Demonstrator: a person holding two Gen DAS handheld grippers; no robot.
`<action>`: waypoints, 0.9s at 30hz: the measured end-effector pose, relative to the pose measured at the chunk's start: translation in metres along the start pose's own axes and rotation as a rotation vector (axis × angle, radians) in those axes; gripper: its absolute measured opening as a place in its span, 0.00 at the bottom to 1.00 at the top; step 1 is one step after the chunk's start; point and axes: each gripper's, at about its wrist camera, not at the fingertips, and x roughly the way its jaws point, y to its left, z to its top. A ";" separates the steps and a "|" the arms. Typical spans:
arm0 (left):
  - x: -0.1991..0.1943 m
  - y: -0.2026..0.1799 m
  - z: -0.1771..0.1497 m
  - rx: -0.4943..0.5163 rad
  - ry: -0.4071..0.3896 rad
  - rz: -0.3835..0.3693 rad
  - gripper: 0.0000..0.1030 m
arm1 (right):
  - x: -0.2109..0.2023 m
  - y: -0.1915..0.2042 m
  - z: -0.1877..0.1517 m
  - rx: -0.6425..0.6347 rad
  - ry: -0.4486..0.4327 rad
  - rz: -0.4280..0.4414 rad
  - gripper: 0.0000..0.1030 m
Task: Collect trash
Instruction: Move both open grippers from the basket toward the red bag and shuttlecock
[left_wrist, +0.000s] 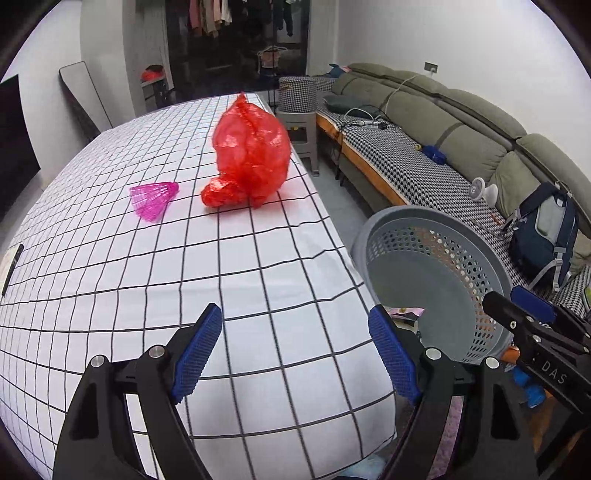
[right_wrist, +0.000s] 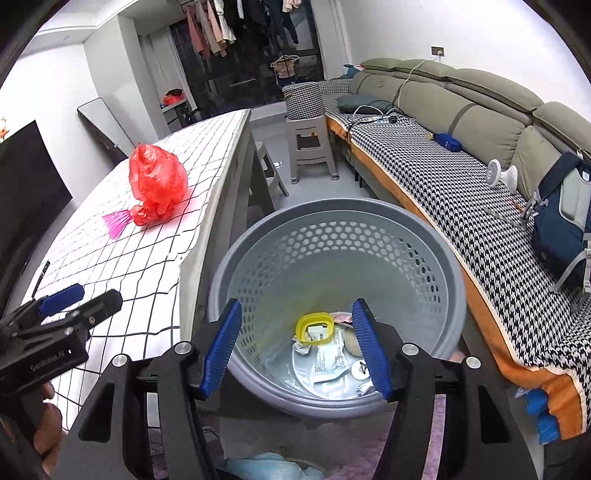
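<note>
Left gripper (left_wrist: 295, 347): jaws apart, empty, over the table's (left_wrist: 110, 280) near edge.
Right gripper (right_wrist: 295, 347): jaws apart, empty, above the grey perforated basket (right_wrist: 436, 236).
Trash: red plastic bag (left_wrist: 251, 151) and pink shuttlecock (left_wrist: 153, 199) lay near the table's far right edge; wrappers and a yellow lid (right_wrist: 314, 326) lay in the basket.

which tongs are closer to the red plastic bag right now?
Left. The left tongs are open over the checked tablecloth, with the red plastic bag ahead on it. The right tongs hang open off the table, above the gray perforated basket.
</note>
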 end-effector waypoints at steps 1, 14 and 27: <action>0.000 0.002 0.002 -0.003 -0.003 0.002 0.78 | 0.000 0.002 0.000 -0.002 0.000 0.000 0.58; -0.012 0.024 0.008 -0.019 -0.037 0.022 0.78 | -0.003 0.015 0.009 -0.018 -0.015 0.018 0.63; -0.014 0.062 0.008 -0.090 -0.039 0.059 0.78 | 0.024 0.054 0.028 -0.075 0.011 0.079 0.63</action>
